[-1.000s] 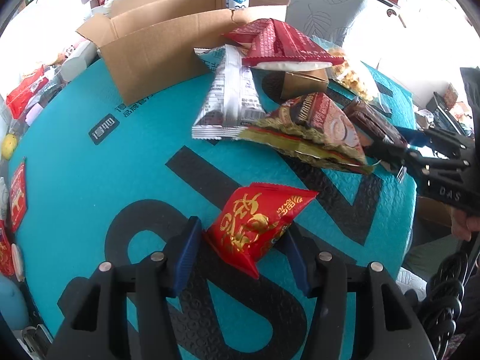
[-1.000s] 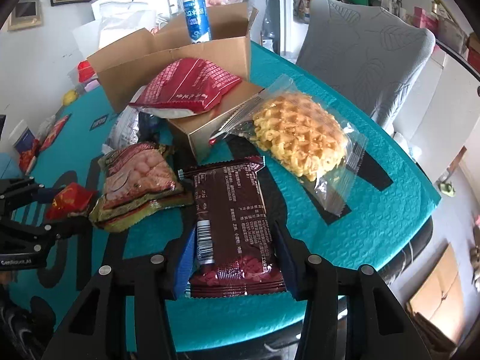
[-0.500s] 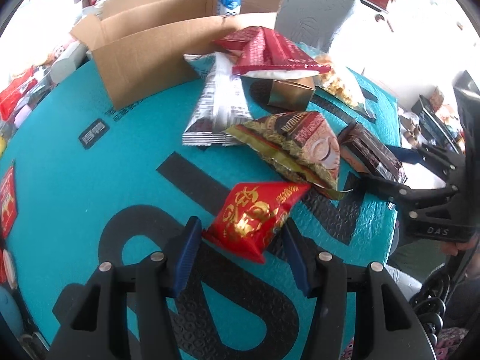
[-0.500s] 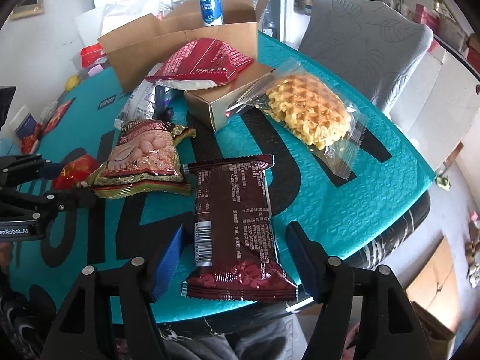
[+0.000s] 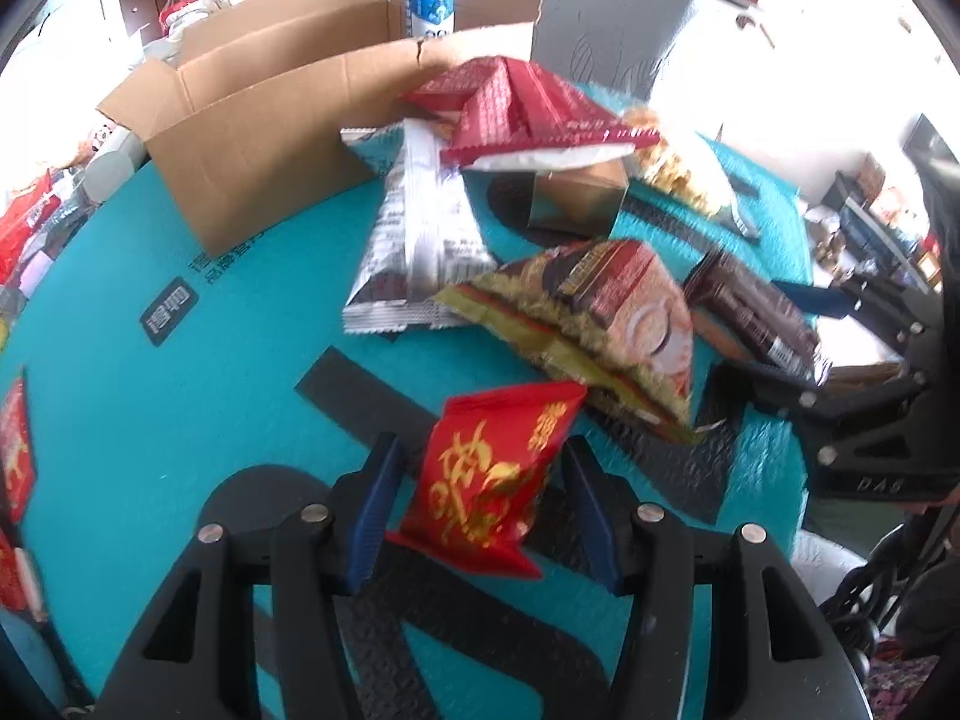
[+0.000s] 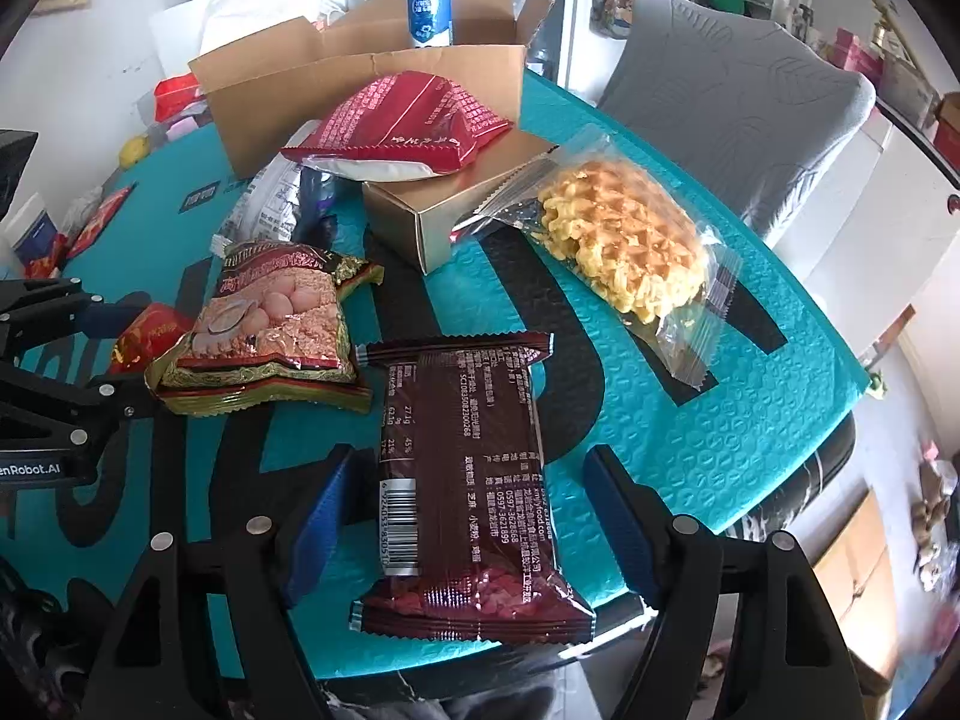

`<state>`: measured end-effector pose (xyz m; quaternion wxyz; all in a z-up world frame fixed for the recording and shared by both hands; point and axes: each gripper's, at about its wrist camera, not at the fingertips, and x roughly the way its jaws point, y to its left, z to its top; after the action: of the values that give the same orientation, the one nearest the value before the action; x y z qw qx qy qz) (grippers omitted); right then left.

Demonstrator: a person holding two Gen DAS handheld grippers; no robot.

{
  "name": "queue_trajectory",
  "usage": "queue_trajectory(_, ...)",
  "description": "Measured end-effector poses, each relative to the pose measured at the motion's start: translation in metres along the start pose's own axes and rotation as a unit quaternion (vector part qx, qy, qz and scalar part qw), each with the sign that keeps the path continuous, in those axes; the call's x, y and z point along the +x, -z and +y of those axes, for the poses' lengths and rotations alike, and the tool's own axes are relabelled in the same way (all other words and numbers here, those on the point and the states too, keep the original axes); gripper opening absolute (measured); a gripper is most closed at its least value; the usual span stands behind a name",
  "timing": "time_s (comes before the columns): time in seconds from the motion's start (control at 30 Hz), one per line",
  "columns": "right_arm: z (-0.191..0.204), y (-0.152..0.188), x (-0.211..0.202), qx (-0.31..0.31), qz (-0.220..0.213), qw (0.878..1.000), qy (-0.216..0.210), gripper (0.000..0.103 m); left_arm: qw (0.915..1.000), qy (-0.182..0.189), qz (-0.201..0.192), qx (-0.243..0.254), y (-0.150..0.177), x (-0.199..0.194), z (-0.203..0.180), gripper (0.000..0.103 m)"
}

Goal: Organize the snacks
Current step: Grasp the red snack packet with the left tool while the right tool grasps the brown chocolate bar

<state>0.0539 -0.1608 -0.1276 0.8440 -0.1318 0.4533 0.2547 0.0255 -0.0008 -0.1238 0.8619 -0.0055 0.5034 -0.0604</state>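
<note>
Left tool (image 5: pixel 480 498) clamps red snack packet (image 5: pixel 489 480), lifted off teal counter (image 5: pixel 180 420), 6 o'clock in its view. Right tool (image 6: pixel 465 522) jaws just opened, released; brown packet (image 6: pixel 468 480) lies between them on counter, untouched.

Glossy red foil packet (image 5: pixel 489 495) with gold print, crinkled. Dark brown glossy plastic wrapper (image 6: pixel 468 498), creased, lying on a teal mat (image 6: pixel 720 432) with a matt, bubble-textured finish. Clear, shiny film bag (image 6: pixel 630 246) around a rough golden waffle. Matt brown corrugated cardboard box (image 5: pixel 252 138), far left. Small carton (image 6: pixel 414 222) with a satin gold sheen. Silver foil packet (image 5: pixel 414 246), reflective and wrinkled.
</note>
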Motion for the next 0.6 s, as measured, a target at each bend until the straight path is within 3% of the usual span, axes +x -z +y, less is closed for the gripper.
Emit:
queue_trajectory(0.07, 0.000, 0.001, -0.001, 0.001, -0.003, 1.000, 0.001, 0.077, 1.0000, -0.001, -0.002, -0.004, 0.000, 0.000, 0.000, 0.051)
queue_trajectory(0.13, 0.002, 0.003, -0.002, 0.001, -0.006, 1.000, 0.006, 0.075, 0.9999, -0.012, -0.003, -0.005, 0.000, -0.002, 0.000, 0.039)
queue_trajectory(0.23, 0.003, 0.004, -0.006, -0.003, -0.016, 1.000, 0.001, 0.051, 0.9999, -0.002, -0.001, -0.012, 0.002, -0.005, 0.001, 0.034)
queue_trajectory(0.4, -0.002, 0.005, -0.011, 0.019, -0.023, 1.000, -0.007, 0.046, 0.9998, -0.003, -0.016, -0.015, 0.004, -0.017, 0.000, 0.034)
queue_trajectory(0.6, -0.020, 0.013, -0.029, 0.082, -0.045, 0.994, -0.050, 0.046, 0.9993, 0.012, -0.030, -0.018, 0.003, -0.034, -0.002, 0.034)
